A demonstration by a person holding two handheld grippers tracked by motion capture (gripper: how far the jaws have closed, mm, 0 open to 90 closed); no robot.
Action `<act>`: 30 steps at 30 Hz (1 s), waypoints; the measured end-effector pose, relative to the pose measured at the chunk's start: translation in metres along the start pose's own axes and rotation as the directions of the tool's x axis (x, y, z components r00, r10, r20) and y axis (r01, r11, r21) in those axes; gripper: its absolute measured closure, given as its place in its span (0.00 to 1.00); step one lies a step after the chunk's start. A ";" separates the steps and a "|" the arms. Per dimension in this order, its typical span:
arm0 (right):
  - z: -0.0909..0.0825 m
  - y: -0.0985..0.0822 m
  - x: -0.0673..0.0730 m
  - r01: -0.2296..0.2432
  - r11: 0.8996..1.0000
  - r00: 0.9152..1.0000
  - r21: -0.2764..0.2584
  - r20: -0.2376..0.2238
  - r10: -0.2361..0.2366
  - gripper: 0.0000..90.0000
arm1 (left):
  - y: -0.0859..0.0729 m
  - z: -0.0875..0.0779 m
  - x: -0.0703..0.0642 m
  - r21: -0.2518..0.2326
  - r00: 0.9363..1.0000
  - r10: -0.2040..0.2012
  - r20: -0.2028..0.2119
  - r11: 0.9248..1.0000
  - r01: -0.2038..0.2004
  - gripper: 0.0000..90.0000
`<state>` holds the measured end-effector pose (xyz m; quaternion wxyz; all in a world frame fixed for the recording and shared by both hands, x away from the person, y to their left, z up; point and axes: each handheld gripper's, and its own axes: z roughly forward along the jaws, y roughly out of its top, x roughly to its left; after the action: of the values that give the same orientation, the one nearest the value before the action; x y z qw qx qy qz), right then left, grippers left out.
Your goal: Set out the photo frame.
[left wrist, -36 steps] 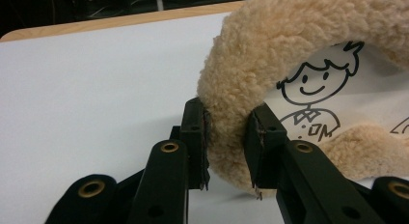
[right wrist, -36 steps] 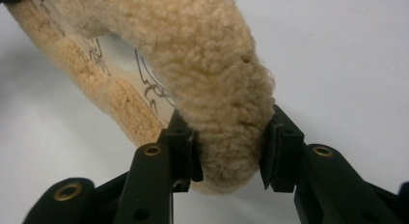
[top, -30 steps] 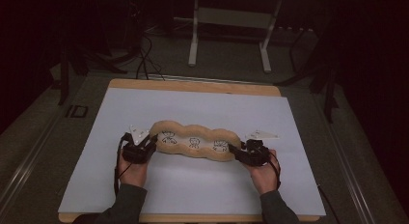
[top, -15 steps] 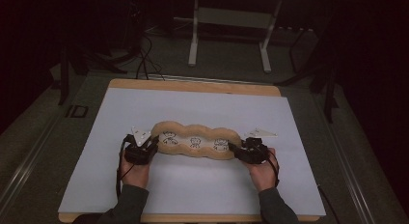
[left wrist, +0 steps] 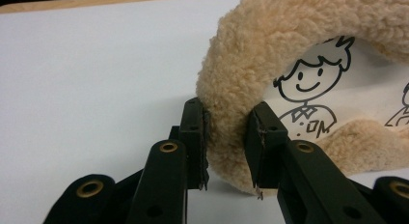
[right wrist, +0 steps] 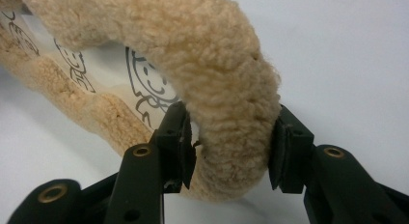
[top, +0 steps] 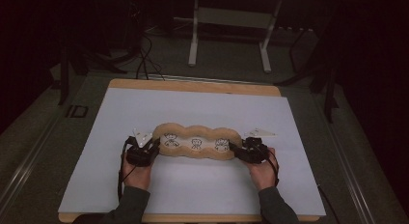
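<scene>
At each end of the fleecy cushion, left tool grips; right tool, just easing, also grips

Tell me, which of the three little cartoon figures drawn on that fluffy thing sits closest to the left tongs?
The smiling spiky-haired figure at the left end of the fluffy cushion, just inside the rim that the left tongs pinch; the other two lie further toward the right tongs.
</scene>
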<state>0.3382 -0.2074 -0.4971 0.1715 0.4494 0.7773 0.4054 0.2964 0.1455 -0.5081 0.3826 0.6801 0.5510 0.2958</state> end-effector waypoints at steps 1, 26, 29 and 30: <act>0.000 0.000 0.000 0.003 1.000 1.000 -0.001 0.001 -0.003 0.62 | -0.001 0.000 0.000 0.002 1.000 -0.003 0.000 1.000 0.003 0.80; -0.004 -0.003 -0.006 -0.006 1.000 1.000 -0.024 -0.002 0.006 0.61 | -0.003 -0.001 -0.001 0.007 0.999 -0.004 0.050 1.000 0.004 0.79; -0.005 -0.004 -0.006 -0.007 1.000 1.000 -0.024 -0.003 0.007 0.61 | -0.003 -0.002 -0.002 0.007 0.999 0.001 0.050 1.000 -0.001 0.79; -0.005 -0.004 -0.006 -0.010 1.000 1.000 -0.024 -0.005 0.010 0.61 | -0.003 -0.002 -0.002 0.007 0.999 0.002 0.049 1.000 -0.002 0.79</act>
<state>0.3362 -0.2162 -0.4982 0.1729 0.4501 0.7706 0.4168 0.2925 0.1444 -0.5098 0.3932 0.6893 0.5417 0.2772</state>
